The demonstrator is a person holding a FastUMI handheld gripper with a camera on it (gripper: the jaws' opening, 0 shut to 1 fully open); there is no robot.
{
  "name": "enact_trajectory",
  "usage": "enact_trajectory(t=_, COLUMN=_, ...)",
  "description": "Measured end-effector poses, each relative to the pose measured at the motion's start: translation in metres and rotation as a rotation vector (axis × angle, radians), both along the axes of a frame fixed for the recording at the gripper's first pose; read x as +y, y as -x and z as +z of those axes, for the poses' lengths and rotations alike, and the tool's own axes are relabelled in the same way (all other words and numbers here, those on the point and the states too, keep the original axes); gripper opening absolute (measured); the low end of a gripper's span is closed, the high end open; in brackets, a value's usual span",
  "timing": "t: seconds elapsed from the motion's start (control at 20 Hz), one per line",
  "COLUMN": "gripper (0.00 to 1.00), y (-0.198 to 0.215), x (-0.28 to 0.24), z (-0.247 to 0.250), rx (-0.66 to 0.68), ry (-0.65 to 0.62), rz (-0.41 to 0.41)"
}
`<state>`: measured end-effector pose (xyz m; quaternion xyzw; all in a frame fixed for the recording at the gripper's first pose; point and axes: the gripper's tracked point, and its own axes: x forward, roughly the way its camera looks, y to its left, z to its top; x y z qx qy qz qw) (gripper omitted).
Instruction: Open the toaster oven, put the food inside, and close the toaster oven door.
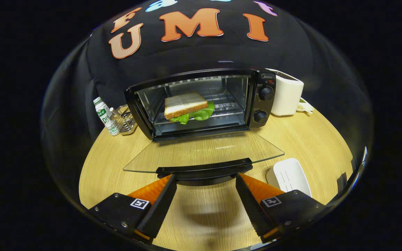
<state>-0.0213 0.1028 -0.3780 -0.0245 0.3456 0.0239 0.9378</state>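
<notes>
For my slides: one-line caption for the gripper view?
Open gripper approaches the handle of the lowered toaster oven door, sandwich inside.

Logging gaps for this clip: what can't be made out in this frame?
- Wire basket: partly behind the toaster oven, contents unclear.
- Small dish: mostly hidden by the white toaster.
- Gripper, fingers open: contact with the door handle can't be judged.

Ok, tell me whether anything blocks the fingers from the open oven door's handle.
Nothing visible does. The open gripper sits right at the black bar handle of the lowered glass door; only bare wooden table lies between the fingers.
</notes>
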Motion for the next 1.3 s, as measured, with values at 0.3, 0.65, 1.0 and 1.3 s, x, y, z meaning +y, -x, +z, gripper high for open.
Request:
enact_trajectory(t=0.3, gripper=1.00, y=-0.015, x=0.005, z=0.024, rx=-0.040, ry=-0.018, rz=-0.003)
enact_trajectory(t=0.65, gripper=1.00, y=-0.050, x=0.014, z=0.063, rx=-0.129, ry=-0.029, rz=0.016)
enact_trajectory(t=1.0, gripper=1.00, y=-0.094, x=0.027, z=0.073, rx=-0.141, ry=-0.054, rz=0.007)
enact_trajectory(t=1.3, gripper=0.99, y=-0.108, x=0.039, z=0.094, rx=-0.169, ry=-0.078, rz=0.025)
